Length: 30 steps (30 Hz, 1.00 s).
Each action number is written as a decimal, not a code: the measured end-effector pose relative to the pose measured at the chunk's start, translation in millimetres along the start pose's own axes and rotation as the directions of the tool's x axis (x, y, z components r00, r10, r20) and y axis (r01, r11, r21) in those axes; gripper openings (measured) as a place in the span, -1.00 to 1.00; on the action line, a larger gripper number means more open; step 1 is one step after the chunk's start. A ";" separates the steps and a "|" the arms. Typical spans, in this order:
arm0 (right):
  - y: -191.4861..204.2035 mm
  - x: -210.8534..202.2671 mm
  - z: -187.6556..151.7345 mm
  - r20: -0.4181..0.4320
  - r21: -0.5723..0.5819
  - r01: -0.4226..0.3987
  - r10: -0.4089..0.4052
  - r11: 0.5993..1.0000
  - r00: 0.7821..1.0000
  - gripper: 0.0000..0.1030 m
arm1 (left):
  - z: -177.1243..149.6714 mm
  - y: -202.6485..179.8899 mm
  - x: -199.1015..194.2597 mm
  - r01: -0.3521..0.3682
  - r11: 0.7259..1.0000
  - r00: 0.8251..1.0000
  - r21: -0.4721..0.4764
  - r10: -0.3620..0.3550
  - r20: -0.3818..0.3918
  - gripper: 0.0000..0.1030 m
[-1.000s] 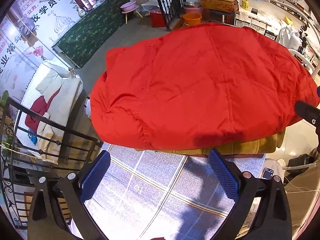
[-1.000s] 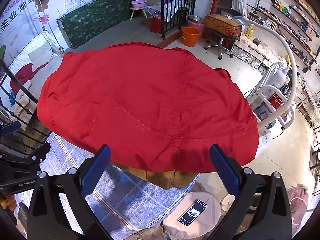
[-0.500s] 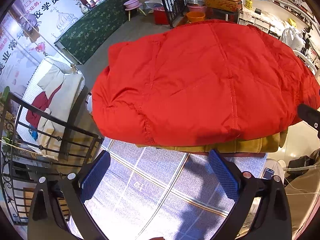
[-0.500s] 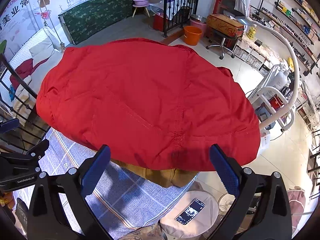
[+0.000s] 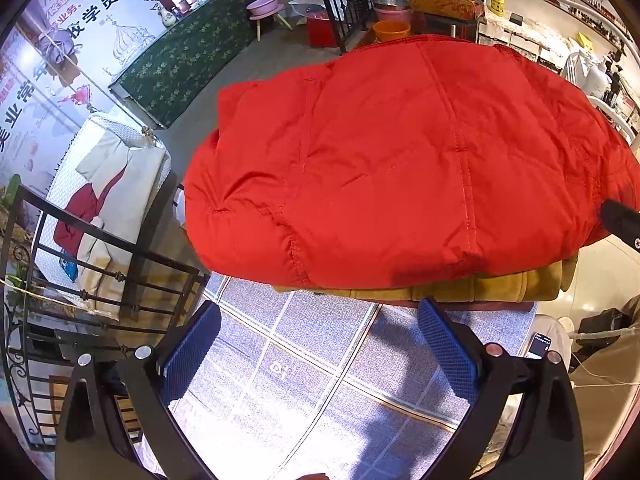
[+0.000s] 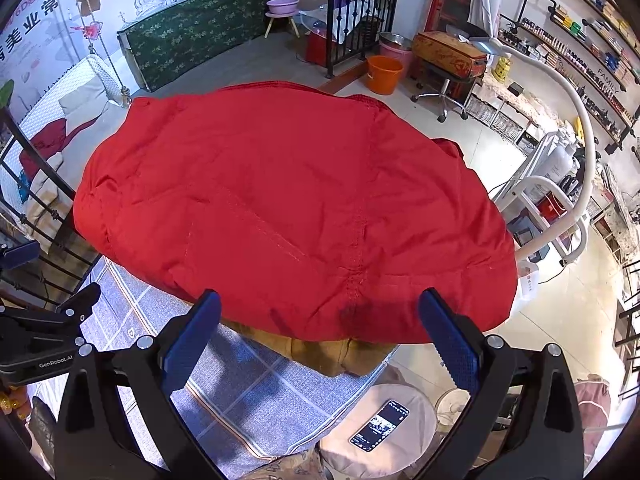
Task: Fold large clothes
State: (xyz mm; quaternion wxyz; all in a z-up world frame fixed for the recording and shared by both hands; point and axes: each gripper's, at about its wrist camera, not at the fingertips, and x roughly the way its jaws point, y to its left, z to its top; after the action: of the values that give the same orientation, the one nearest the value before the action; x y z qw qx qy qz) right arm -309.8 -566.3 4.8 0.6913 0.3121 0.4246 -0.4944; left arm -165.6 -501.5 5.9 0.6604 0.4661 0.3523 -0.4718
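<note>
**Supervisor:** Report the position of the garment.

**Operator:** I saw the red padded jacket [image 5: 400,168] lying folded on top of a mustard-yellow garment [image 5: 480,290]. Both rested on the blue checked cloth [image 5: 304,364] that covered the table. The yellow garment showed only as a strip along the jacket's near edge.

**Supervisor:** State of the left gripper?

**Operator:** The left gripper [image 5: 318,334] hung over bare cloth on the near side of the jacket. Its blue pads [image 5: 188,350] stood wide apart and held nothing. They did not touch the jacket.

**Supervisor:** And the right?

**Operator:** The right gripper [image 6: 320,322] sat at the jacket's near edge, fingers spread wide and empty. I could not tell whether the tips touched the fabric.

**Supervisor:** Anything else close to the jacket?

**Operator:** A phone [image 6: 380,426] lay on a round stool [image 6: 416,432] below the jacket's near right corner. An orange bucket [image 6: 384,74] stood on the floor beyond the jacket's far edge.
</note>
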 end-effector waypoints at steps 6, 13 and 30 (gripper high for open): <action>0.6 -0.9 -2.9 0.000 0.002 0.002 -0.002 1.000 1.000 0.89 | -1.9 0.2 0.7 0.003 1.000 1.000 -0.006 -0.003 -0.004 0.88; 0.4 -0.4 -3.1 0.000 0.001 0.002 -0.002 1.000 1.000 0.89 | -2.3 0.3 0.9 0.002 1.000 1.000 -0.006 -0.003 -0.005 0.88; 0.8 5.6 0.3 -0.005 -0.009 -0.004 0.004 1.000 1.000 0.89 | -5.1 -2.5 2.9 0.005 1.000 1.000 -0.007 -0.005 -0.009 0.88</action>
State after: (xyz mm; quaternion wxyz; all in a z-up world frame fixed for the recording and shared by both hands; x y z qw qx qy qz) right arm -308.1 -568.6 -0.1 0.6927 0.3111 0.4278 -0.4903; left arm -167.3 -497.9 1.0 0.6593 0.4650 0.3581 -0.4700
